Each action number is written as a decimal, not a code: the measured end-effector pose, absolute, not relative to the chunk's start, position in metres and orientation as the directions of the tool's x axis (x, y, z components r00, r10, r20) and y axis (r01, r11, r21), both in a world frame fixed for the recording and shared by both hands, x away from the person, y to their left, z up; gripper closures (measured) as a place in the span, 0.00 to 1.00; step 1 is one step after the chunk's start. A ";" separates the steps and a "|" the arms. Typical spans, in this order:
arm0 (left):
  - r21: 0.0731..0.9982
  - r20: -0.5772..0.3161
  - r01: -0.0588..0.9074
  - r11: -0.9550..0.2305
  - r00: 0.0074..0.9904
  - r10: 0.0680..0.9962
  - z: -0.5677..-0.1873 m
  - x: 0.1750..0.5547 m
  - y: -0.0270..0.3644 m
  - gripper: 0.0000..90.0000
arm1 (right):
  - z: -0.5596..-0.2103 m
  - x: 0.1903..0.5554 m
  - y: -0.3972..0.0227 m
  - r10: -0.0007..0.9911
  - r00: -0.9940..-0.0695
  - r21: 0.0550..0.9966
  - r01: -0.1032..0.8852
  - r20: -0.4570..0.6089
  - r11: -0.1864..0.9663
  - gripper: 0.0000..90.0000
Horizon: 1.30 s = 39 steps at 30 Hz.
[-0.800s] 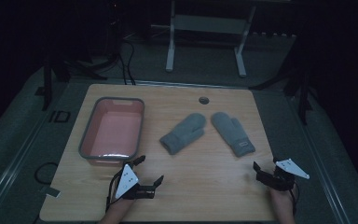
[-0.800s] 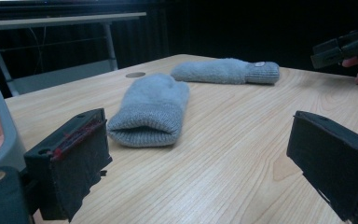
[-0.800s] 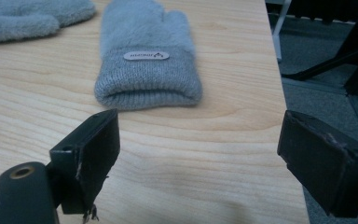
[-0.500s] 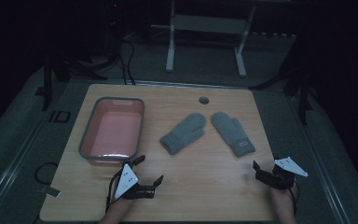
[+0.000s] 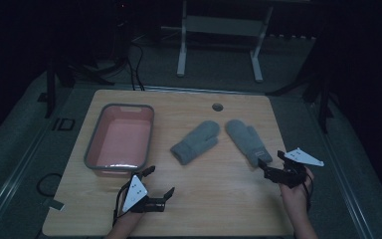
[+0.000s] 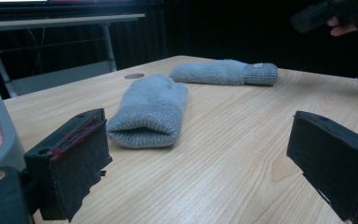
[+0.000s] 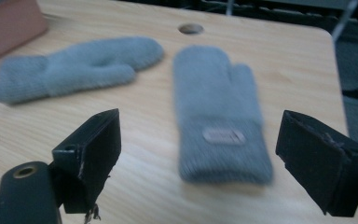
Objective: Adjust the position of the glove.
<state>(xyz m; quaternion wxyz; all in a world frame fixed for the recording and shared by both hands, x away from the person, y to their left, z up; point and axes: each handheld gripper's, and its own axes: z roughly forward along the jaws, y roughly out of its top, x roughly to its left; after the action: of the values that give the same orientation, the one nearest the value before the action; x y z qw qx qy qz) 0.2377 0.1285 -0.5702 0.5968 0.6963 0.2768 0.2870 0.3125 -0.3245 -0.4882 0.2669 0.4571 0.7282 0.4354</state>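
Note:
Two grey knit mittens lie mid-table. The left mitten [image 5: 196, 142] [image 6: 151, 109] [image 7: 74, 67] points its open cuff toward my left gripper. The right mitten [image 5: 246, 139] [image 6: 223, 72] [image 7: 219, 116] has a small label on its cuff. My left gripper [image 5: 158, 181] [image 6: 200, 172] is open near the front edge, a good way short of the left mitten, holding nothing. My right gripper [image 5: 271, 160] [image 7: 200, 135] is open just before the right mitten's cuff, its jaws spread wider than the cuff and apart from it.
A pink basin with a grey rim [image 5: 92, 149] [image 6: 0, 135] stands on the left of the wooden table [image 5: 219, 199], close to my left gripper. A round hole [image 5: 217, 106] [image 7: 190, 29] sits near the far edge. A metal stand [image 5: 219, 30] is behind the table.
My right gripper has moved a little forward and left, closer to the right mitten's cuff. The left gripper and both mittens have stayed put.

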 end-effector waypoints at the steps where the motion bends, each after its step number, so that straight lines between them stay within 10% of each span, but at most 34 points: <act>1: 0.990 0.069 0.043 -0.134 0.683 0.727 -0.570 0.238 0.129 0.06 | -0.485 0.316 -0.320 0.890 -0.456 0.876 0.432 0.009 0.213 0.16; 22: 0.991 0.062 0.046 -0.129 0.688 0.723 -0.570 0.238 0.129 0.06 | -0.477 0.367 -0.213 0.722 -0.692 0.819 0.421 0.012 0.389 0.16; 39: 0.991 0.053 0.053 -0.123 0.690 0.722 -0.570 0.238 0.129 0.06 | -0.494 0.421 -0.132 0.711 -0.702 0.756 0.492 0.051 0.431 0.25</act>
<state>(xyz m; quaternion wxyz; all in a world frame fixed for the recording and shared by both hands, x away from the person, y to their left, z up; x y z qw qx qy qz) 0.2384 0.1286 -0.5702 0.6010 0.6957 0.2782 0.2784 0.4212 -0.1317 -0.4935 0.1390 0.3604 0.8344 0.3933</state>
